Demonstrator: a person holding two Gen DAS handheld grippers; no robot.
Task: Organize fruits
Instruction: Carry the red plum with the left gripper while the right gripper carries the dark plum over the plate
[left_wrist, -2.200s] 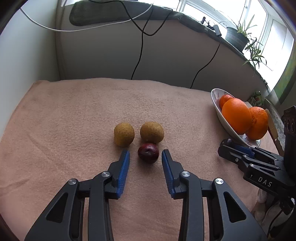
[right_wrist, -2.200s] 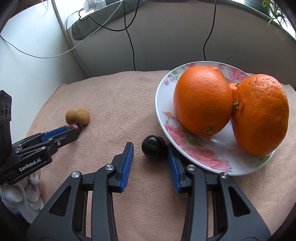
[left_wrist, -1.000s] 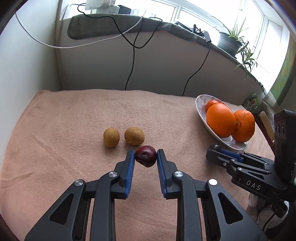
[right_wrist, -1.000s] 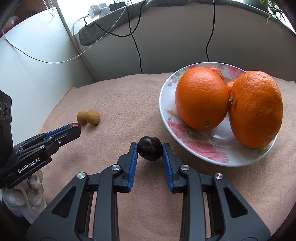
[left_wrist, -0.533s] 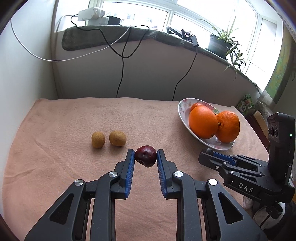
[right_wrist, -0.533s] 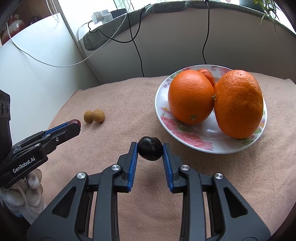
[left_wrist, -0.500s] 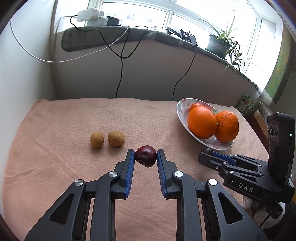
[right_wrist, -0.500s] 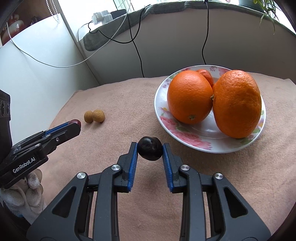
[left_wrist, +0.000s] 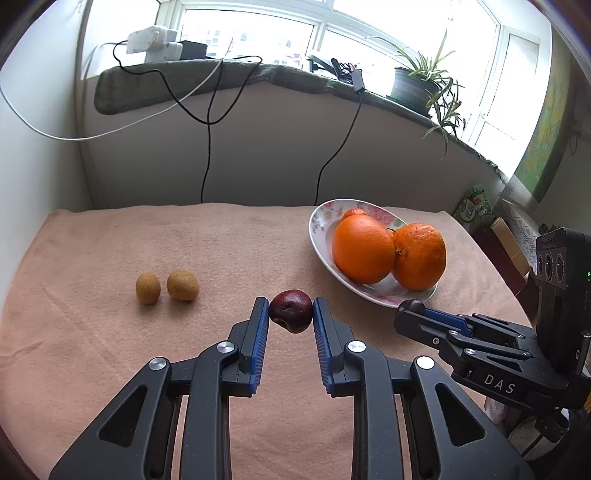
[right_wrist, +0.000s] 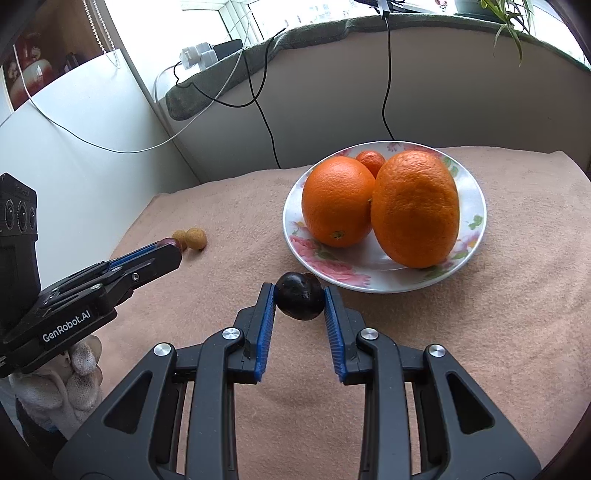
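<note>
Now both grippers are loaded: the left gripper (left_wrist: 291, 312) is clenched on a reddish plum (left_wrist: 291, 311), blue pads pressed against its two sides, and the fruit hangs clear above the pink cloth (left_wrist: 92, 258). Over on the other side, the right gripper (right_wrist: 300, 295) is clamped on a darker, almost black plum (right_wrist: 300, 295), held just in front of the flowered plate (right_wrist: 476, 206). On that plate sit two big oranges (right_wrist: 338, 201), touching each other, with a small tangerine (right_wrist: 370, 161) tucked behind them. Two small brown fruits (left_wrist: 183, 285) lie side by side on the cloth, off to the left and well apart from the plate. A gloved hand (right_wrist: 66, 380) shows under the left gripper in the right wrist view.
</note>
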